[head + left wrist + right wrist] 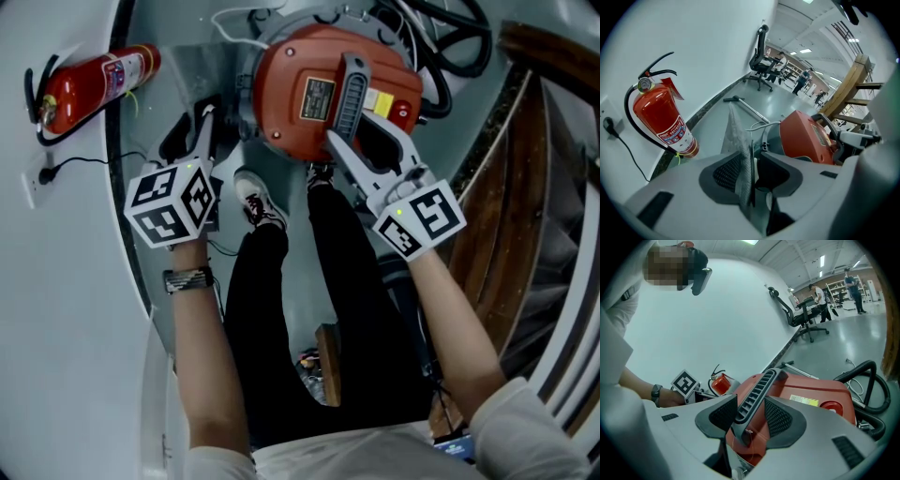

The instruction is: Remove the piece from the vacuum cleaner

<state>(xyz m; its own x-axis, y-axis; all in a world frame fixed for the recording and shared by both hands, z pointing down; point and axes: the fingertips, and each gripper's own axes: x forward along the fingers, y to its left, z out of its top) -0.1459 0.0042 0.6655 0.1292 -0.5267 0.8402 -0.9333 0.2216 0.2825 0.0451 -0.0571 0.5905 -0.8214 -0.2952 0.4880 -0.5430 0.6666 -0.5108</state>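
Observation:
The red vacuum cleaner (pixel 309 89) stands on the floor ahead of me, also seen in the left gripper view (pixel 806 138). My right gripper (pixel 352 141) is shut on its grey ribbed handle (pixel 757 390), a pad pressed on each side (pixel 750 411). To the vacuum's left, my left gripper (pixel 202 122) points steeply down. A flat grey felt-like piece (pixel 738 140) with a dark edge stands upright between its jaws (pixel 752 171). The piece leans by the left pad and a gap shows to the right pad, so this gripper is open.
A red fire extinguisher (pixel 94 80) lies by the white wall, near a wall socket (pixel 42 173). A black hose (pixel 450 47) coils behind the vacuum. Wooden stairs (pixel 525 187) are on the right. The person's shoe (pixel 258 202) is close. A metal wand (pixel 750 108) lies farther off.

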